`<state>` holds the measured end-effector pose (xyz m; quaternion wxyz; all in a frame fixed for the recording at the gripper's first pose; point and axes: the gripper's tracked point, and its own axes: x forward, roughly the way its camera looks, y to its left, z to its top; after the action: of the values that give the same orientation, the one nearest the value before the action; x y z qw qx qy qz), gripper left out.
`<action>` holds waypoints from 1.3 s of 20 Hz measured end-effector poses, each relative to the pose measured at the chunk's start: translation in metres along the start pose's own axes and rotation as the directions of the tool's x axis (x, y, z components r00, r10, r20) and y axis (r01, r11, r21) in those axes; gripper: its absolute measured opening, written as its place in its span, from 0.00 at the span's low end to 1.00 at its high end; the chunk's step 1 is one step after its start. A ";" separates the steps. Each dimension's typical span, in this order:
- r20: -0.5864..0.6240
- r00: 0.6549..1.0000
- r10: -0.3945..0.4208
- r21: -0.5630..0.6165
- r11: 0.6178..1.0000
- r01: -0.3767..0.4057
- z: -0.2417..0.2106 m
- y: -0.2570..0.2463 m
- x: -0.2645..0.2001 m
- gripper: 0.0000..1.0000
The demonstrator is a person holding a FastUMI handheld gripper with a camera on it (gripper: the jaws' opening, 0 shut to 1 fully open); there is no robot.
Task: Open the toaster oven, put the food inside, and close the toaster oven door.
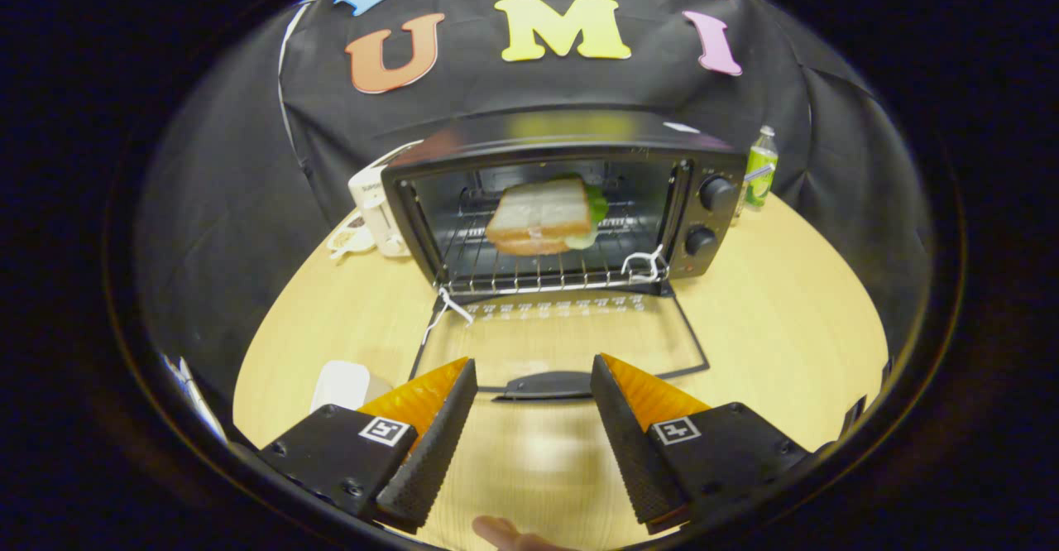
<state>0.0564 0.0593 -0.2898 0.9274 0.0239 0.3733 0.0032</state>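
A black toaster oven [571, 203] stands on the wooden table [786, 328] with its glass door [563, 340] folded down flat toward me. A sandwich [542, 216] with bread and green lettuce lies on the wire rack [546, 270] inside. The door's dark handle [546, 385] sits just ahead of my fingertips, level with the gap between them. My gripper [534, 369] is open with nothing between its fingers, hovering over the table in front of the door.
A white appliance [372, 203] and a small plate stand left of the oven. A green bottle [761, 166] stands to its right at the back. A white object [343, 385] lies by my left finger. A fingertip of a person's hand [509, 532] shows below the fingers.
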 end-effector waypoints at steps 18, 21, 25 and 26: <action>-0.167 0.984 -0.064 0.043 0.996 0.072 -0.052 -0.019 0.036 0.91; -0.172 0.983 -0.062 0.034 0.997 0.069 -0.054 -0.019 0.039 0.91; -0.149 0.987 -0.060 0.026 0.998 0.064 -0.048 -0.020 0.036 0.91; -0.120 0.991 -0.057 0.013 0.998 0.059 -0.041 -0.021 0.034 0.91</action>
<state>0.0522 0.0410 -0.3439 0.9029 0.0206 0.4286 -0.0256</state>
